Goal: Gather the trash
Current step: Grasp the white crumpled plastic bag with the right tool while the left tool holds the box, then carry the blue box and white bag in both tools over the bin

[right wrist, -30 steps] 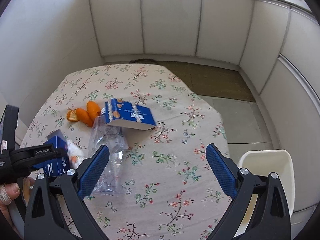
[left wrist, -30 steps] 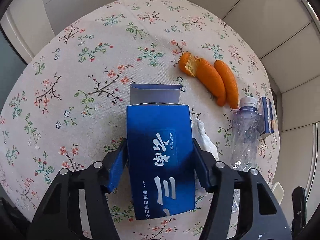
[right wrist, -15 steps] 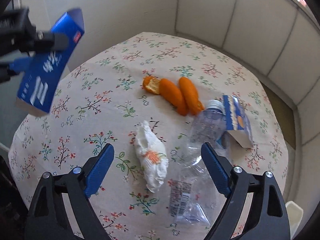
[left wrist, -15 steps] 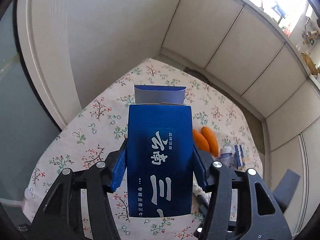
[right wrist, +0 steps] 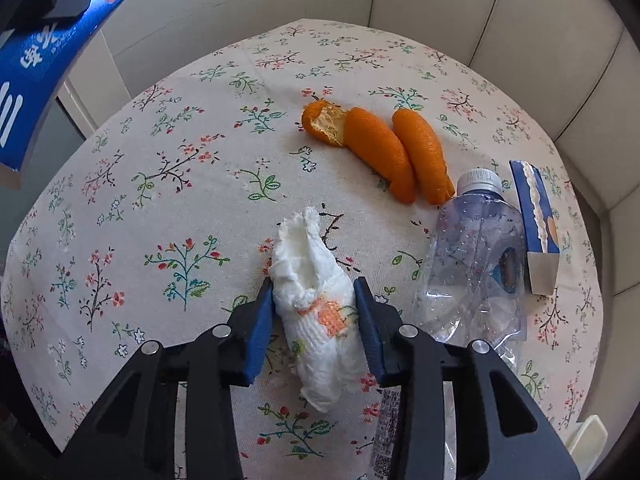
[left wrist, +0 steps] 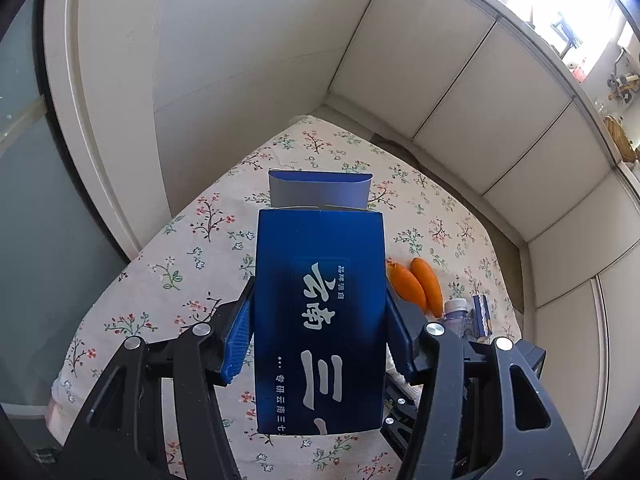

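My left gripper (left wrist: 319,294) is shut on a dark blue carton (left wrist: 320,320) with white lettering, held high above the flowered table (left wrist: 192,248); the same carton (right wrist: 48,52) shows at the upper left of the right wrist view. My right gripper (right wrist: 314,294) is down on the table with its jaws closing around a crumpled white tissue (right wrist: 316,304) with an orange stain. Both pads touch the tissue's sides. Beyond it lie orange peels (right wrist: 380,148), a crushed clear bottle (right wrist: 476,256) and a small blue box (right wrist: 536,212).
The round table (right wrist: 160,160) wears a floral cloth and stands near white panelled walls. A white bin's corner (right wrist: 588,440) shows off the table's lower right edge. The peels (left wrist: 416,284) and the bottle cap (left wrist: 456,306) peek past the carton in the left wrist view.
My left gripper rose with the blue carton and then held still. My right gripper swung over the table, came down over the tissue and narrowed its jaws from wide open onto it.
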`<state>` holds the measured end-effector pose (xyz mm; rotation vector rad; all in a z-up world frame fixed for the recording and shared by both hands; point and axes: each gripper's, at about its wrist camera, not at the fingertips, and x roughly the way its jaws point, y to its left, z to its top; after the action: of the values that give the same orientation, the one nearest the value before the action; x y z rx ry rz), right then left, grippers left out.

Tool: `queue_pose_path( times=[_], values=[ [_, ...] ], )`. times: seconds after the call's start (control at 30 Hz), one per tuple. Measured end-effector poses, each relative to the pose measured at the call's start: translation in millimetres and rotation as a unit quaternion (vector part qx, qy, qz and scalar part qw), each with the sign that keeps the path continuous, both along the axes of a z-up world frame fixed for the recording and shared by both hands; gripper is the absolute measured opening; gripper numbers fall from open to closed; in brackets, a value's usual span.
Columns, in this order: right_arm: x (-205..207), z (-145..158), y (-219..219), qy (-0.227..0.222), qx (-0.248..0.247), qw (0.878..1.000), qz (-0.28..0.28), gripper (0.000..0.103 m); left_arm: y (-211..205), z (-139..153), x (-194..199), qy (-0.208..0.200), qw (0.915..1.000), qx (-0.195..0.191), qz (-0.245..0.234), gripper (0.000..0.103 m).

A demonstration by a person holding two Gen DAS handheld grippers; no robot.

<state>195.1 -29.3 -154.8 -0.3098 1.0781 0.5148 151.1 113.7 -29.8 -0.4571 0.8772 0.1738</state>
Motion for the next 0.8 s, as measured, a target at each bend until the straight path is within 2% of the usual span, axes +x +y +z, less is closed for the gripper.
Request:
queue_pose_path(
  times=[0.1, 0.3, 0.43, 0.8],
  values=[
    [-2.8, 8.7, -0.7, 0.001, 0.025, 1.0, -0.001, 0.039, 0.4, 1.3, -0.1, -0.003, 1.0, 0.004, 0.0, 0.055],
    [-11.0, 41.6, -0.7, -0.04, 0.054, 0.998, 0.003, 0.039, 0.2, 3.2, -2.7, -0.012, 0.9999, 0.005, 0.0, 0.055],
    [-16.4, 61.0, -8.8, -0.061, 0.069, 0.996, -0.004, 0.039, -4.3, 5.5, -5.7, -0.023, 0.9995, 0.022, -0.003, 0.054],
    [-22.0, 95.4, -42.1, -0.114, 0.091, 0.987, -0.061, 0.039, -20.1, 11.0, -6.9, -0.04, 0.9985, 0.026, -0.027, 0.054]
  ],
)
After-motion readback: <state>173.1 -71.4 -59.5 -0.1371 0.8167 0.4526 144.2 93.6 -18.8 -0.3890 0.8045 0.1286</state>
